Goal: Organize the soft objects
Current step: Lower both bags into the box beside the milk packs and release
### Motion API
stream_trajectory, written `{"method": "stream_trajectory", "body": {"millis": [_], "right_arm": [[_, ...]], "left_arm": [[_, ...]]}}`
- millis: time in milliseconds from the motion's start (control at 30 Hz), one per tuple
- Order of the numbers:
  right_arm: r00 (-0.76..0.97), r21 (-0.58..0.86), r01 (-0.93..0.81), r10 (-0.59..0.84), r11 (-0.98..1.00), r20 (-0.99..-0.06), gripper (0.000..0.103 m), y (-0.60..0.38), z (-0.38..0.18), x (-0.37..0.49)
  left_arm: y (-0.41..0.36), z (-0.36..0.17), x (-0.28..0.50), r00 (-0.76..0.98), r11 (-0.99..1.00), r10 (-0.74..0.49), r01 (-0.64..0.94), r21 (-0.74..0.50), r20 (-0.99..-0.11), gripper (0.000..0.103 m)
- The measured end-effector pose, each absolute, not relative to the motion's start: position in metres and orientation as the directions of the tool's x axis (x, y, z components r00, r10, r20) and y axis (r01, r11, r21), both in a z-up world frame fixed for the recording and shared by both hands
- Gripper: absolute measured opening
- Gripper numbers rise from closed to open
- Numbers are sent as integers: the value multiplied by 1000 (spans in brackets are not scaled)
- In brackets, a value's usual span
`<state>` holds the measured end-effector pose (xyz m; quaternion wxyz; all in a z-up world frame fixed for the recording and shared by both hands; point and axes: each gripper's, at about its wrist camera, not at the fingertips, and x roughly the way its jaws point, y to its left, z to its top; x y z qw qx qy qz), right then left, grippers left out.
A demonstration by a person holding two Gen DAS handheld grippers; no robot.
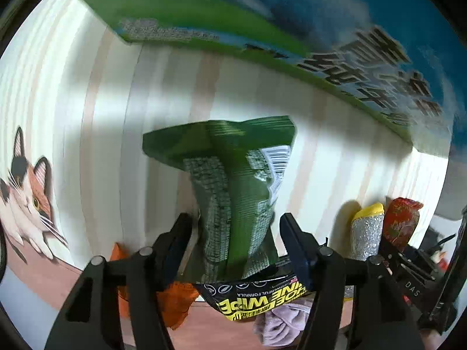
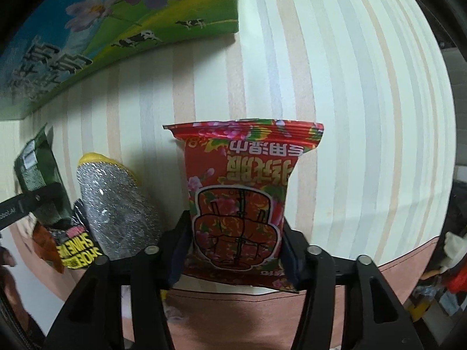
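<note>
1. Left gripper [image 1: 236, 250] fingers sit either side of the green packet [image 1: 233, 186]; contact on the right pad is unclear, so I cannot tell if it is clamped or just released
2. Right gripper [image 2: 238, 250] is closed on the red floral packet [image 2: 239, 201], held upright against the striped wall [image 2: 350, 116]
3. Already standing in the row: silver-and-yellow scrubber [image 2: 116, 204] between the two packets
4. Apparently left: shoe-wipe sachet [image 1: 251, 297], orange cloth [image 1: 175, 300], lilac cloth [image 1: 280, 323], all lying loose
5. Judgement: roughly half sorted

black packet [image 1: 248, 300] "WIPE", "POWERFUL FORMULA"
</note>
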<state>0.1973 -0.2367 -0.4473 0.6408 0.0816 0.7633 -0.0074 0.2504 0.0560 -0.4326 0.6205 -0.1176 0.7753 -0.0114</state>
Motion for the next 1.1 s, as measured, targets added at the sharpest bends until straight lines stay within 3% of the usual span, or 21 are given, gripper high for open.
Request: {"method": "stream_trajectory", "body": {"millis": [100, 200, 267, 333, 533, 700, 800, 933, 1100], "right_arm": [[-162, 95, 149, 119, 984, -980, 62, -236, -450, 196], [-161, 73, 133, 94, 988, -983, 62, -232, -446, 198], [-149, 47, 114, 64, 992, -987, 52, -228, -444, 198], [-142, 58, 107, 73, 993, -987, 50, -223, -444, 194], [-90, 165, 98, 174, 981, -981, 49, -216, -403, 177], [22, 320, 43, 320, 946, -947, 49, -206, -314, 173], [92, 360, 4, 358, 933, -929, 49, -203, -266, 187], [163, 359, -43, 361, 932, -918, 49, -201, -218, 230], [134, 279, -28, 280, 960, -950, 49, -196, -243, 305]], "left_arm": [[61, -435, 247, -206, 967, -195, -202, -154, -959, 61], [59, -432, 245, -192, 981, -116, -174, -83, -975, 40], [61, -428, 239, -176, 983, -103, -169, -73, -979, 36], [63, -422, 233, -163, 984, -90, -166, -63, -983, 31], [58, -347, 199, -38, 993, -88, -80, -85, -995, 31], [53, -263, 195, 70, 983, -181, -15, -182, -981, 31], [41, -221, 235, 122, 975, -223, 25, -221, -967, 31], [25, -198, 299, 169, 978, -209, 62, -201, -963, 31], [24, -237, 382, 103, 988, -157, 30, -154, -982, 31]]}}
